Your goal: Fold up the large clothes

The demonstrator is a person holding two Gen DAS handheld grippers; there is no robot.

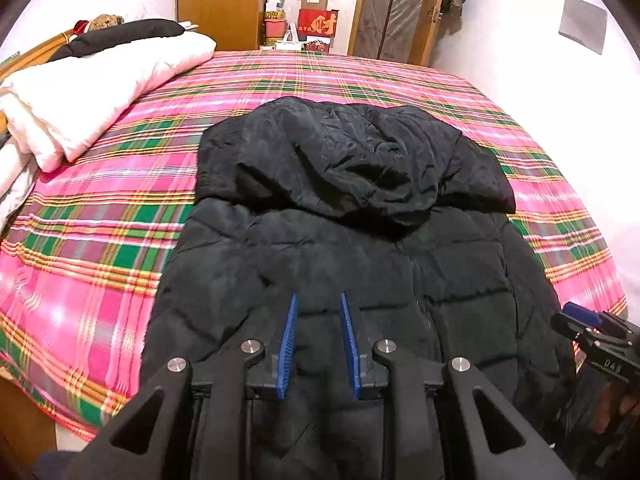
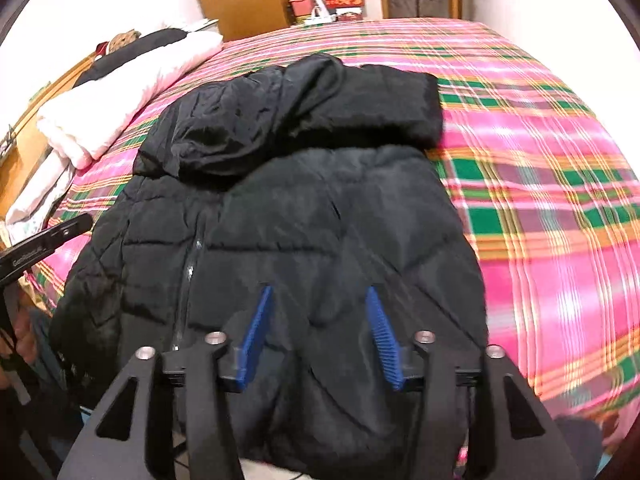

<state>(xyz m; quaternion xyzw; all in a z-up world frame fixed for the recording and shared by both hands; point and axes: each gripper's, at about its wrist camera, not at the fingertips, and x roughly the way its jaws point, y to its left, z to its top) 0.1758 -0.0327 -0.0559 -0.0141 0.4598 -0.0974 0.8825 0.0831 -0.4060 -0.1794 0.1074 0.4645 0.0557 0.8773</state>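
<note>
Hovering with jaws apart and empty above the jacket (image 1: 352,248), which lay flat on the bed (image 1: 120,208), left gripper (image 1: 319,300) and right gripper (image 2: 320,292) seemingly preceded a fold requiring hem grasps.

left wrist: low, near, forward | right wrist: same | shared: jacket (image 1: 352,248), bed (image 1: 100,208)

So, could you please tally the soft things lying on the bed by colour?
Black: 2, the puffer jacket and a dark cloth on the bedding.
White or pale pink: 1, the folded quilt.
Total: 3, all on the plaid sheet.
</note>
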